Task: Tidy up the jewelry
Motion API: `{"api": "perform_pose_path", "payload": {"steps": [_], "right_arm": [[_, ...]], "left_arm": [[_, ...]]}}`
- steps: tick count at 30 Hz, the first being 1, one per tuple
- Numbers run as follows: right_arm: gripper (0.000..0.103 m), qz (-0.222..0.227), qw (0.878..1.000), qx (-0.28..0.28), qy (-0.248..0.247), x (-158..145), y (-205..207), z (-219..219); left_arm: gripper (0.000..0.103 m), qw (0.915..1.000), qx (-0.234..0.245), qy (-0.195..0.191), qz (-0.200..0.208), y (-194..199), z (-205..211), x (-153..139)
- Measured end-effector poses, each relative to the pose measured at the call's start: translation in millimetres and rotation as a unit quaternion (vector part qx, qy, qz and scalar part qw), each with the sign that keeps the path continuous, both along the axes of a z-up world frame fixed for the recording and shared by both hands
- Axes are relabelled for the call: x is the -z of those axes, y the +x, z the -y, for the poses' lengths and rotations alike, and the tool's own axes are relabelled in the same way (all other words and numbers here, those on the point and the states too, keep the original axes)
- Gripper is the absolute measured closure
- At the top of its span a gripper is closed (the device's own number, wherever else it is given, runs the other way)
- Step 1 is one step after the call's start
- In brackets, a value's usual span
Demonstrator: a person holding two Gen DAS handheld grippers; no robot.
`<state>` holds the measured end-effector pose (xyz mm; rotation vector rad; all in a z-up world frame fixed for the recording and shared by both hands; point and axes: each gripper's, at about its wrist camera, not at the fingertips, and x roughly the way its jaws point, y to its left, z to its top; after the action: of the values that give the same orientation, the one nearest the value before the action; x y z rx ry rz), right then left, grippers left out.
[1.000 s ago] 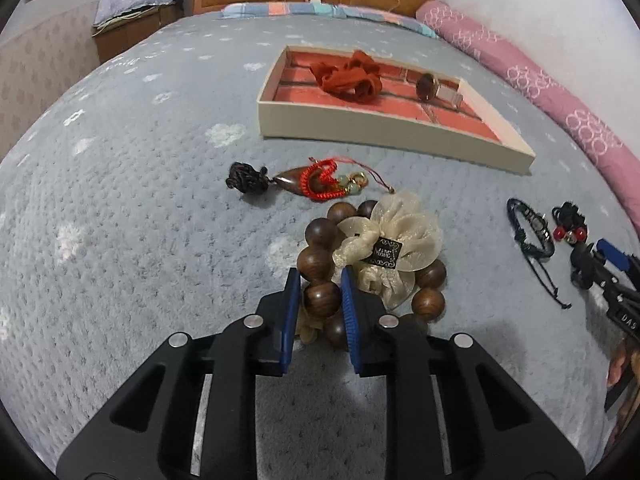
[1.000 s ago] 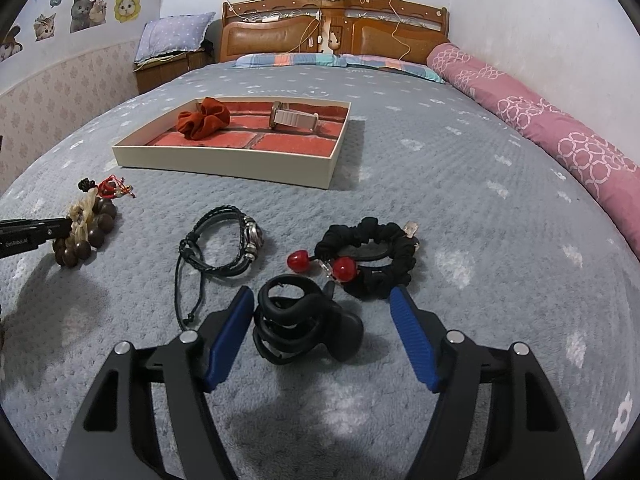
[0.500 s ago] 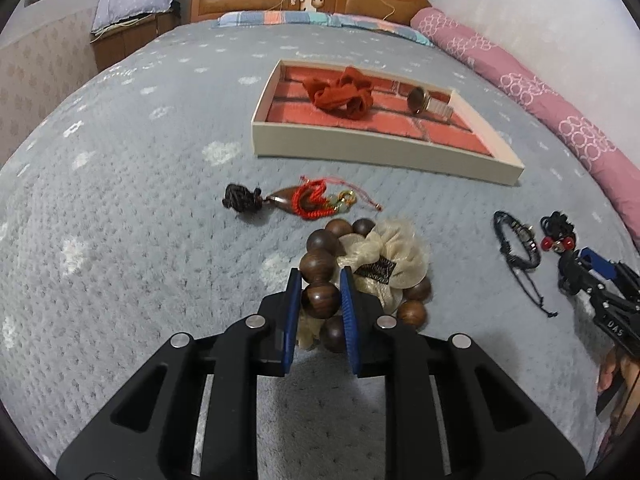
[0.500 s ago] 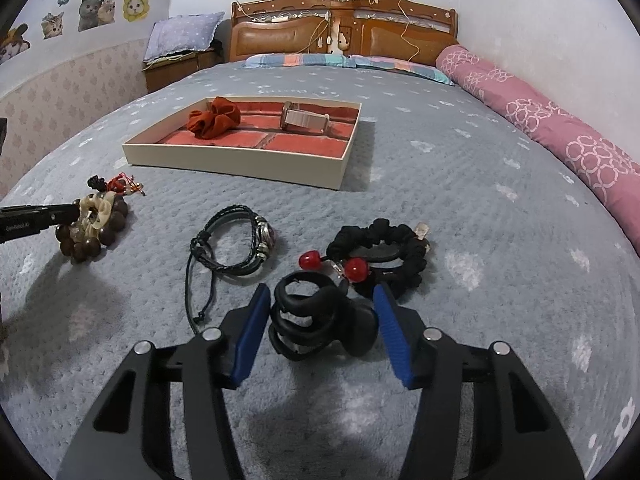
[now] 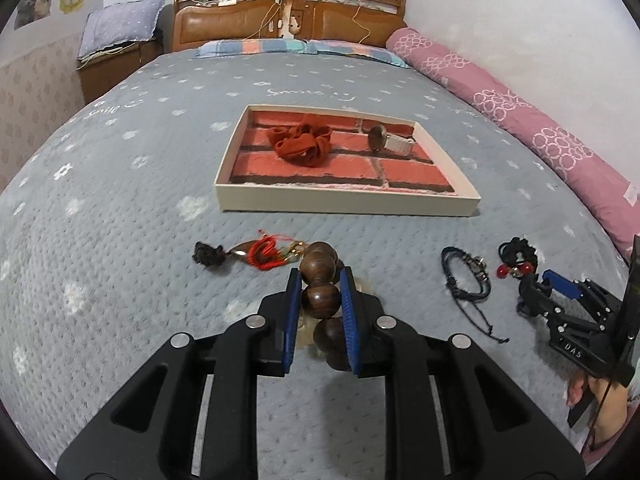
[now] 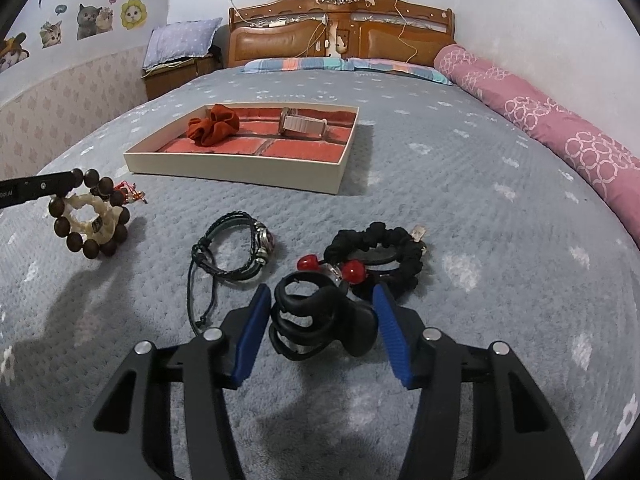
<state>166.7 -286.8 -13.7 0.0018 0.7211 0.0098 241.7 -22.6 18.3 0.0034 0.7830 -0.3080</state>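
My left gripper [image 5: 319, 280] is shut on a brown wooden bead bracelet [image 5: 319, 300] and holds it above the bedspread; in the right wrist view the bracelet [image 6: 91, 218] hangs with a cream scrunchie [image 6: 94, 212] caught in it. My right gripper [image 6: 320, 296] stands around a black claw hair clip [image 6: 320, 322], its blue pads beside the clip; I cannot tell whether they touch it. The cream tray [image 5: 344, 202] with a brick-pattern floor holds a rust-red scrunchie [image 5: 302, 144] and a watch [image 5: 390, 140].
On the grey bedspread lie a red-cord charm with a dark tassel [image 5: 256, 254], a black cord bracelet [image 6: 236, 250] and a black scrunchie with red beads [image 6: 376, 250]. A pink bolster [image 5: 520, 120] lines the right side. The headboard [image 5: 288, 24] is at the back.
My left gripper has lifted the bead bracelet and the scrunchie off the bedspread. My right gripper has narrowed its jaws around the black claw clip.
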Motion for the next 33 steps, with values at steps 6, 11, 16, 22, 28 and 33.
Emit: {"api": "perform_pose_path", "payload": {"steps": [6, 11, 16, 22, 28, 33], "right_arm": [[0.051, 0.006, 1.0, 0.004, 0.009, -12, -1, 6], [0.051, 0.03, 0.999, 0.01, 0.03, -37, 3, 8], [0.051, 0.047, 0.999, -0.004, 0.026, -60, 8, -5], [0.051, 0.047, 0.999, -0.016, 0.022, -69, 13, -22], [0.051, 0.043, 0.999, -0.029, 0.01, -70, 21, -39], [0.051, 0.037, 0.999, -0.033, 0.011, -69, 38, -45]], "left_arm": [[0.085, 0.9999, 0.011, -0.01, 0.004, 4, 6, -14], [0.085, 0.9995, 0.023, -0.02, 0.012, 5, 9, -33], [0.085, 0.9988, 0.024, -0.043, 0.008, 3, -1, -42], [0.085, 0.9991, 0.007, -0.033, -0.027, 16, -18, -9], [0.085, 0.9969, -0.043, -0.006, -0.066, 33, -59, 31], [0.085, 0.9967, -0.037, -0.002, -0.072, 38, -63, 33]]}}
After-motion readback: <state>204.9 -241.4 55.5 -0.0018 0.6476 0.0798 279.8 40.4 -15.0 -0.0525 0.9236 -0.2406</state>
